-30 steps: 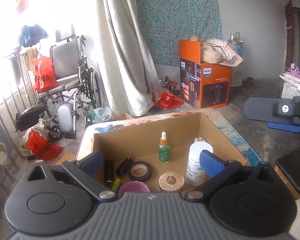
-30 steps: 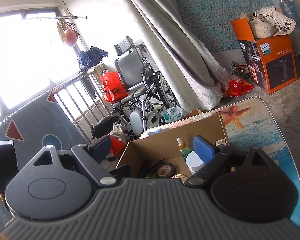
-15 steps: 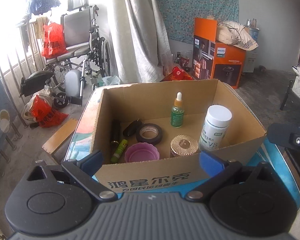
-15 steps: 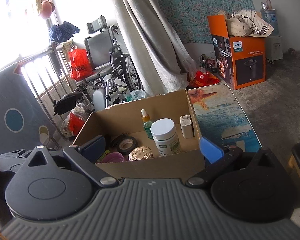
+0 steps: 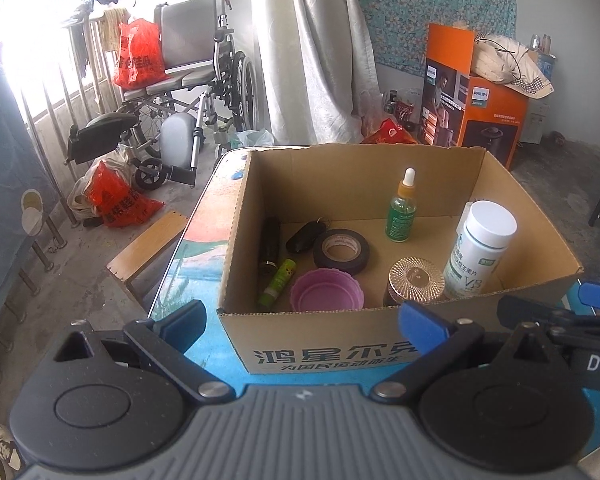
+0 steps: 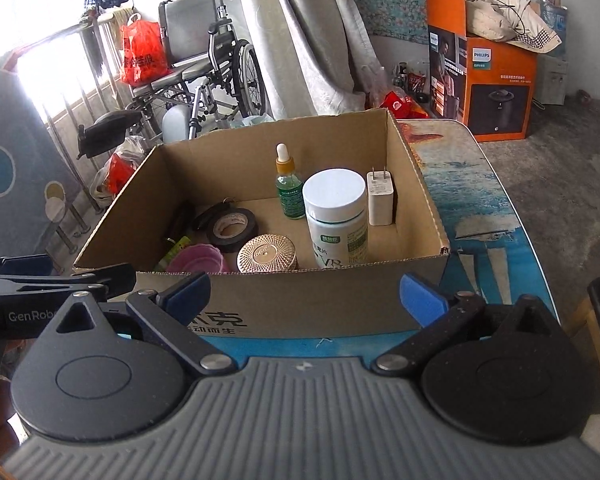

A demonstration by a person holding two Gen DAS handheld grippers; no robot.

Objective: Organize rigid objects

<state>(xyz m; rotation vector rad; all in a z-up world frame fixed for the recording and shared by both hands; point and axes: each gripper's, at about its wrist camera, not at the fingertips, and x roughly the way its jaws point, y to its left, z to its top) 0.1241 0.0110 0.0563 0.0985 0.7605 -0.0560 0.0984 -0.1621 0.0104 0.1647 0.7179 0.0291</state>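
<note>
An open cardboard box [image 5: 324,340] [image 6: 416,200] stands on a table with a sea-print top [image 6: 480,208]. Inside it are a white-capped vitamin bottle [image 5: 480,252] [image 6: 338,220], a green dropper bottle [image 5: 401,208] [image 6: 289,184], a black tape roll [image 5: 341,251] [image 6: 231,230], a gold ribbed lid [image 5: 416,280] [image 6: 266,255], a purple cup [image 5: 326,294] [image 6: 196,260], a green tube [image 5: 277,282], a black cylinder [image 5: 270,246], a black key fob [image 5: 305,236] and a white charger plug [image 6: 380,200]. My left gripper [image 5: 302,322] and my right gripper [image 6: 304,294] both hover open and empty before the box's near wall.
A wheelchair [image 5: 196,80] with a red bag, a curtain [image 5: 312,52] and an orange Philips carton [image 5: 476,108] stand behind the table. A wooden stool [image 5: 148,248] is at the table's left. The right gripper's fingers [image 5: 560,316] reach in at the left view's right edge.
Both grippers have dropped and tilted down toward the box, so its inside shows more fully. The right gripper has swung from the window side to face the box, its jaws slightly wider.
</note>
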